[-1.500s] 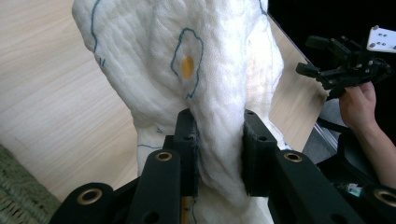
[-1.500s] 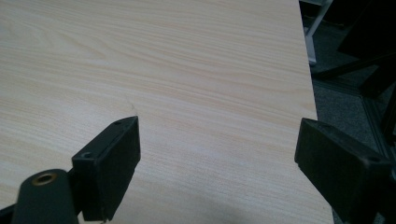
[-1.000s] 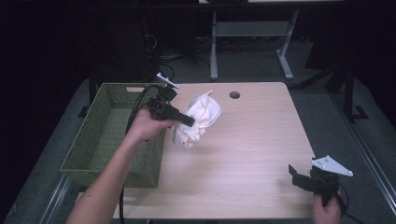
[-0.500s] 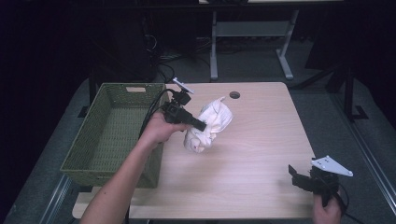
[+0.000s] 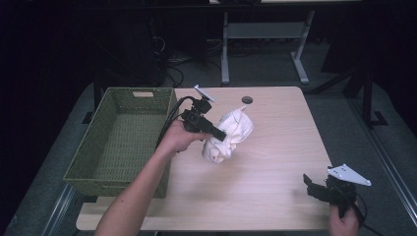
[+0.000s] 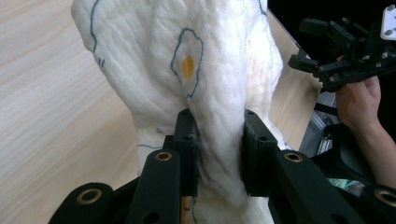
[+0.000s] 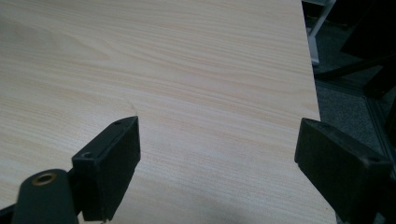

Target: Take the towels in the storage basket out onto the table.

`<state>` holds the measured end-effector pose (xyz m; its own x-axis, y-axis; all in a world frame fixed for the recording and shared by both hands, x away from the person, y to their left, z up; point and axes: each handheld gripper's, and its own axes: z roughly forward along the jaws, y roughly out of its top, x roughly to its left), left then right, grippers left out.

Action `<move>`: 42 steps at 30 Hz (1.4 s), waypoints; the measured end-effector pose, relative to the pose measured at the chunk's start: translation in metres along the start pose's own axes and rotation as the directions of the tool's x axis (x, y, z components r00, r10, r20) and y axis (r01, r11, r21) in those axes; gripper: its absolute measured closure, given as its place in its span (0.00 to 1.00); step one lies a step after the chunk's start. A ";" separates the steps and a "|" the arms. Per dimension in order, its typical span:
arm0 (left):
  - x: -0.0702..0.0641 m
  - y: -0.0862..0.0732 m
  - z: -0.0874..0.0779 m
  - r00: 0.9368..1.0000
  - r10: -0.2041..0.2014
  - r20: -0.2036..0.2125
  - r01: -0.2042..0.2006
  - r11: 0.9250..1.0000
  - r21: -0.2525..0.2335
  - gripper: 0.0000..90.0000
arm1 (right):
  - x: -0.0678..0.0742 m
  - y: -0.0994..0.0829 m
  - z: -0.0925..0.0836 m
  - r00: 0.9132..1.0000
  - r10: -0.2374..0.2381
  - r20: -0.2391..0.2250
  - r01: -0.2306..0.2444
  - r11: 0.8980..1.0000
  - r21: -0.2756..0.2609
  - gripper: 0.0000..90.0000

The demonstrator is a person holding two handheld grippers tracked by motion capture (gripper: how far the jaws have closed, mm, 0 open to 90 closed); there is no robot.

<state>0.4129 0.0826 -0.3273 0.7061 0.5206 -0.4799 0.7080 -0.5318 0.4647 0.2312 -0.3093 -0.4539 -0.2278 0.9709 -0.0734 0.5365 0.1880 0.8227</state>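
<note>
The left gripper has its jaws pinched on a fold of the white cloth, a bunched, quilted piece with a small blue-and-yellow print, held near the middle of the table. In the left gripper view the fabric rises past the jaws toward 12 o'clock. In the high view the bundle's long axis runs from about 1 o'clock down to 7 o'clock; its lower end looks to be just brushing the tabletop, though I cannot tell whether it is clear of it. The green woven basket lies at about 9 o'clock from the cloth, just beside the left hand. The right gripper, jaws spread wide over bare wood, sits well apart at 4 o'clock, so the left is the nearer by far.
</note>
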 end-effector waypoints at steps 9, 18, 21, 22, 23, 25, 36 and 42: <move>0.006 0.000 0.032 1.000 -0.030 0.006 0.030 0.999 0.038 0.79 | 0.000 0.000 -0.001 1.000 0.003 0.000 -0.003 1.000 -0.001 0.15; 0.007 0.001 0.058 0.999 -0.050 0.011 0.049 0.997 0.056 0.79 | 0.000 0.001 -0.001 1.000 -0.004 -0.002 0.004 1.000 -0.002 0.15; 0.009 0.001 0.065 0.999 -0.054 0.002 0.054 0.996 0.074 0.78 | 0.000 0.001 -0.001 1.000 -0.003 -0.002 0.003 1.000 -0.003 0.15; 0.009 0.001 0.066 0.999 -0.052 0.002 0.052 0.996 0.076 0.79 | 0.000 0.001 -0.001 1.000 -0.003 -0.002 0.003 1.000 -0.003 0.15; 0.009 0.001 0.067 0.998 -0.056 0.004 0.055 0.996 0.071 0.78 | 0.000 0.001 -0.001 1.000 -0.001 -0.002 0.001 1.000 -0.002 0.15; 0.010 0.001 0.070 0.998 -0.061 0.004 0.061 0.996 0.072 0.78 | 0.000 0.001 0.000 1.000 -0.005 -0.002 0.005 1.000 -0.002 0.15; 0.011 0.002 0.091 0.997 -0.081 0.009 0.080 0.993 0.082 0.78 | 0.000 0.001 -0.001 1.000 0.002 -0.002 -0.002 1.000 -0.002 0.15; 0.012 0.002 0.097 0.996 -0.089 0.016 0.088 0.993 0.078 0.77 | -0.001 0.001 -0.001 1.000 0.005 -0.001 -0.005 1.000 -0.002 0.15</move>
<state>0.4213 0.0231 -0.4043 0.6397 0.5553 -0.5315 0.7641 -0.5344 0.3614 0.2307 -0.3098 -0.4525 -0.2264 0.9716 -0.0687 0.5362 0.1832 0.8240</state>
